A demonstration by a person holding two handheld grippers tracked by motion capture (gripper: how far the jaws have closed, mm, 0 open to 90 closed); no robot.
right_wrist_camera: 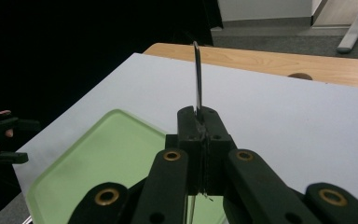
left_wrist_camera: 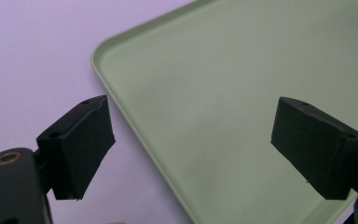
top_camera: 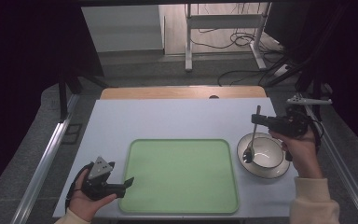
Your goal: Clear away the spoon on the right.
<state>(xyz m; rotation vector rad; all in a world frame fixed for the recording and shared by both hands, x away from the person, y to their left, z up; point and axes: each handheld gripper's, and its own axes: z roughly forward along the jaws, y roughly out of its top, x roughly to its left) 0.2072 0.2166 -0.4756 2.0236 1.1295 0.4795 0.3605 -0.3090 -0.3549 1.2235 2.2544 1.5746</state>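
Right gripper (top_camera: 257,119) clenched on spoon (top_camera: 253,136) (bowl end apparently inside bowl (top_camera: 263,156)). Left gripper (top_camera: 129,182) spread wide, holding nothing, over tray (top_camera: 182,205) corner.

A pale lavender-white table (top_camera: 168,119) carries the things, with a strip of bare wood (top_camera: 182,92) showing along its far edge. A light green tray (top_camera: 179,175) with rounded corners and a low raised rim lies flat near the front edge, about mid-table. Just beside the tray's right side sits a white bowl (top_camera: 266,157) with a dark rim, apart from the tray.
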